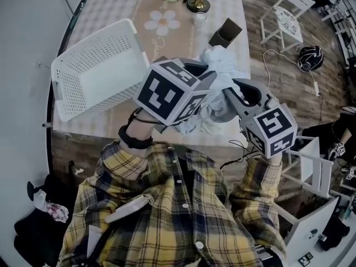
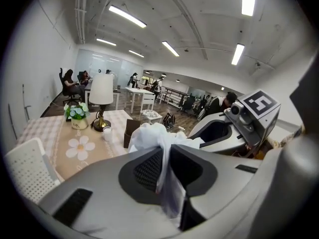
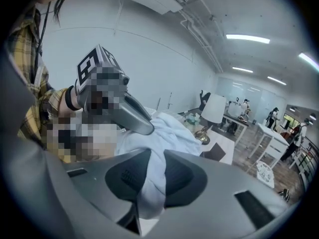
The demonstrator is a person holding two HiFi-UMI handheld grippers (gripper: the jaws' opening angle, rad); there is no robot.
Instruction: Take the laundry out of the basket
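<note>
The head camera sits up high and looks steeply down, from near, at the counter [image 1: 111, 4], the white cloth [image 1: 221, 60] and the person's shirt [image 1: 167, 216]. The left gripper [image 1: 211, 82] camera sits right behind its jaws and looks across the counter at the lamp [image 2: 101, 91] and the long room. The right gripper [image 1: 231, 96] camera sits just as close behind its jaws and faces the left gripper. All three see the cloth and the lamp.

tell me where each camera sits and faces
Head view: on the person's head, looking steeply down at table, white basket; plaid shirt shows.
Left gripper view: on left claw, facing along the table to the lamp; right claw shows.
Right gripper view: on right claw, facing back at the plaid sleeve and left claw.
Shared: all three show the white cloth both claws pinch.
</note>
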